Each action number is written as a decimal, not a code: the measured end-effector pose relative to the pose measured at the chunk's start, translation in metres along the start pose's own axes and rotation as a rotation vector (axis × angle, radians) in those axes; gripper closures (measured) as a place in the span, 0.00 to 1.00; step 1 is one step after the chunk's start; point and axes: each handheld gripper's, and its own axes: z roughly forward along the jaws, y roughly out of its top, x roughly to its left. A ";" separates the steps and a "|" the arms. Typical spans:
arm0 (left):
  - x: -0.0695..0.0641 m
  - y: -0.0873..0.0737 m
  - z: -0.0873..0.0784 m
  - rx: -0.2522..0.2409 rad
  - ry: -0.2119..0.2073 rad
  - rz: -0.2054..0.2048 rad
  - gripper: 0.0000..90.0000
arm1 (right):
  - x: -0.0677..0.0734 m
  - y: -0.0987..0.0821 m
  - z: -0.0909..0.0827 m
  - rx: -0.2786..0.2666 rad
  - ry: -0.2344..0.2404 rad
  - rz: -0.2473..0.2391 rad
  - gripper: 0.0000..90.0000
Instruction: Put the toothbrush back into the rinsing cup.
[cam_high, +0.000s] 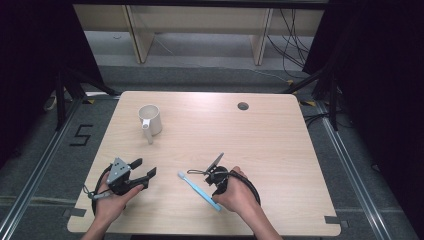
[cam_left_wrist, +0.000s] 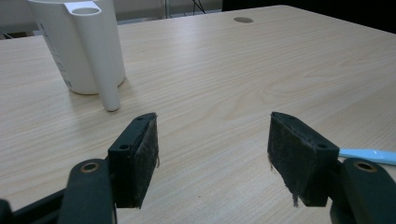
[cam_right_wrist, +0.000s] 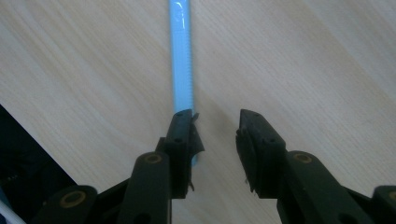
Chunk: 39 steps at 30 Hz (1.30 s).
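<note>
Item: light-blue toothbrush (cam_high: 199, 190), lying flat on the wooden table (cam_high: 260, 145). We find it under and just beside the right gripper (cam_high: 210, 176); in the right gripper view its handle (cam_right_wrist: 182, 60) runs straight ahead from the left-hand jaw, whose tip overlaps it, while the gap between the two jaws lies over bare wood. We read those jaws as part-way apart with nothing clamped; the brush is not yet lifted

Item: left gripper (cam_high: 145, 168), jaws wide apart and holding nothing, resting low over the table. Ahead of it and off to its left stands the white mug (cam_left_wrist: 77, 44), upright, handle toward the gripper; a sliver of the toothbrush (cam_left_wrist: 369, 154) shows past its right-hand jaw

Status, as we judge it: the reach to the brush is done, the grasp is not. Left to do: shift the right gripper sideways to centre the handle, close, lift, and probably carry the brush to the mug
</note>
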 end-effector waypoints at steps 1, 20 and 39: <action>0.000 0.000 0.000 0.002 0.000 0.001 0.37 | -0.001 0.001 0.001 -0.003 0.001 -0.023 0.75; 0.002 0.000 -0.001 0.002 0.002 0.002 0.37 | 0.011 0.017 0.015 0.105 -0.018 -0.092 0.75; 0.003 0.000 -0.001 0.001 0.003 -0.001 0.37 | 0.019 0.028 0.019 0.146 -0.001 -0.078 0.78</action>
